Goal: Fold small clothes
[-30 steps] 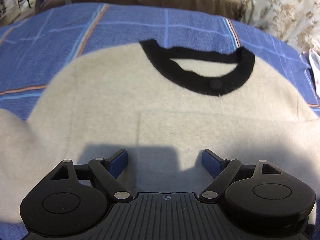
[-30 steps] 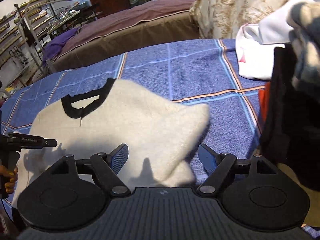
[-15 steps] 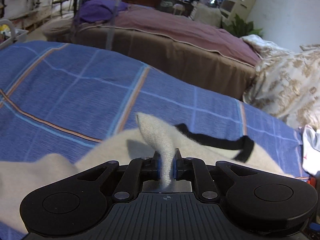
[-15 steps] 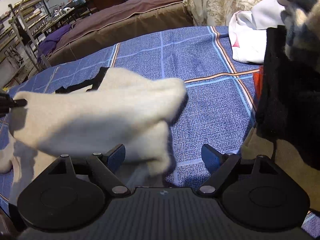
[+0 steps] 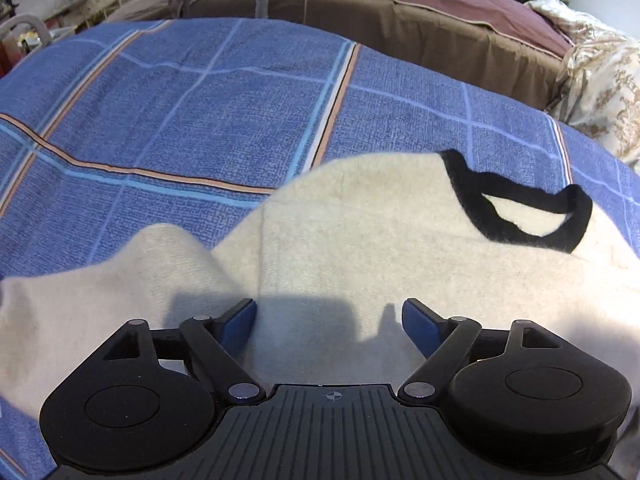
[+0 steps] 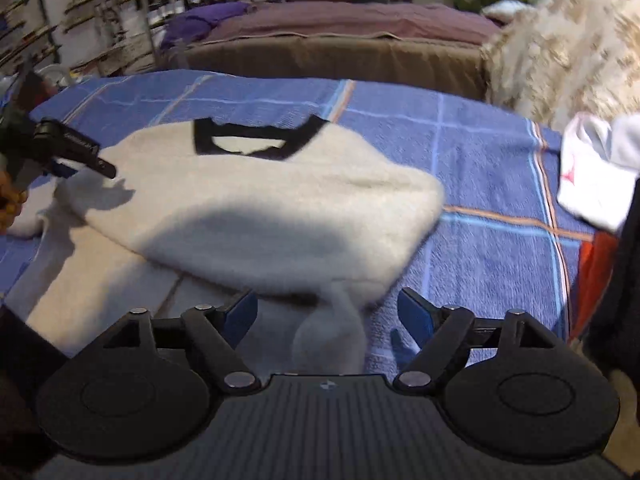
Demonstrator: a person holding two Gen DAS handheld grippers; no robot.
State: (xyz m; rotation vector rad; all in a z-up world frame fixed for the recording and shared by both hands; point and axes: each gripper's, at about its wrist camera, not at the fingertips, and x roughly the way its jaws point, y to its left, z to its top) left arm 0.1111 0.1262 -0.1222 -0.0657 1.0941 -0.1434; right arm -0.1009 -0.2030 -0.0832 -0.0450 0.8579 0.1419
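A cream sweater (image 5: pixel 352 240) with a black neckband (image 5: pixel 520 216) lies on the blue checked bedspread (image 5: pixel 180 120), one side folded over its body. Left tongs (image 5: pixel 330 320) have just opened, empty above it. Right tongs (image 6: pixel 326 312), closing, straddle a blurred cream fold without pinching it.

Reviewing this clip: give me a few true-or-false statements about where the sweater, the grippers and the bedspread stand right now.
1. The cream sweater has a black collar. True.
2. The left gripper is clamped on the sweater. False: its fingers stand apart, nothing pinched.
3. The bedspread is plain red. False: it is blue with a stripe grid.
4. In the right wrist view, a white garment lies right of the sweater. True.
5. The right gripper is open. True.
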